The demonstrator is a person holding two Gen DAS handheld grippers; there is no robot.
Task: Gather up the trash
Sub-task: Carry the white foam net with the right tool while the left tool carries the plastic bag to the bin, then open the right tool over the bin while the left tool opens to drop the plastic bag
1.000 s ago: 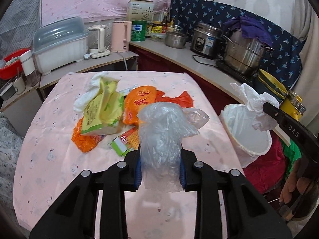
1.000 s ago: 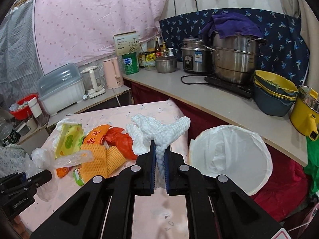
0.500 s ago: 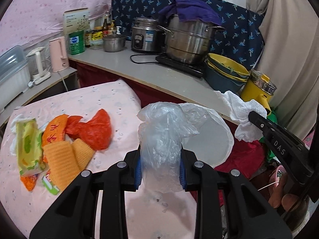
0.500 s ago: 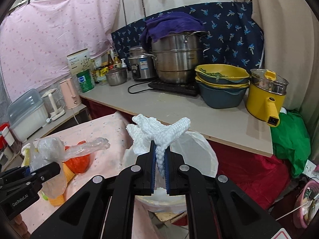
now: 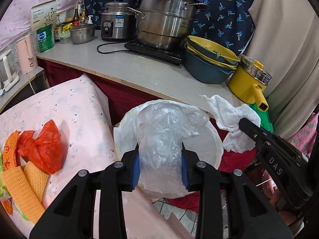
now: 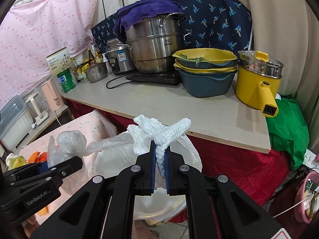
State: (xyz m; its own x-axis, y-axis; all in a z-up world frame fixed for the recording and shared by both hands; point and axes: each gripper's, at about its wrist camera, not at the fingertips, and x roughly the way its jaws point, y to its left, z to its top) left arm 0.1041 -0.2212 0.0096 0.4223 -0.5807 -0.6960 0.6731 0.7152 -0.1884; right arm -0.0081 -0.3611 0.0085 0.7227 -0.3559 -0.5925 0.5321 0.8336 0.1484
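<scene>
The left claw (image 5: pixel 159 166) carries a crumpled clear plastic bag (image 5: pixel 163 139) between its blue pads; its jaws are opening, with the bag still touching both pads. The bag hangs directly over the mouth of the lined trash bin (image 5: pixel 216 139), which stands on the floor just beside the right edge of the pink tabletop (image 5: pixel 79 107).

The right claw (image 6: pixel 160 169) is narrow, clamped on a white foam net sleeve (image 6: pixel 159 135) (the sleeve's free ends splay out above the pads). In the right wrist view the sleeve sits above the bin's white liner (image 6: pixel 191 151); in the left wrist view it lies just right of the bin rim.

Remaining on the tabletop, near its left edge: a red plastic bag (image 5: pixel 43 149), an orange plastic bag (image 5: pixel 9 151) and two orange foam net sleeves (image 5: pixel 26 187), all touching.
</scene>
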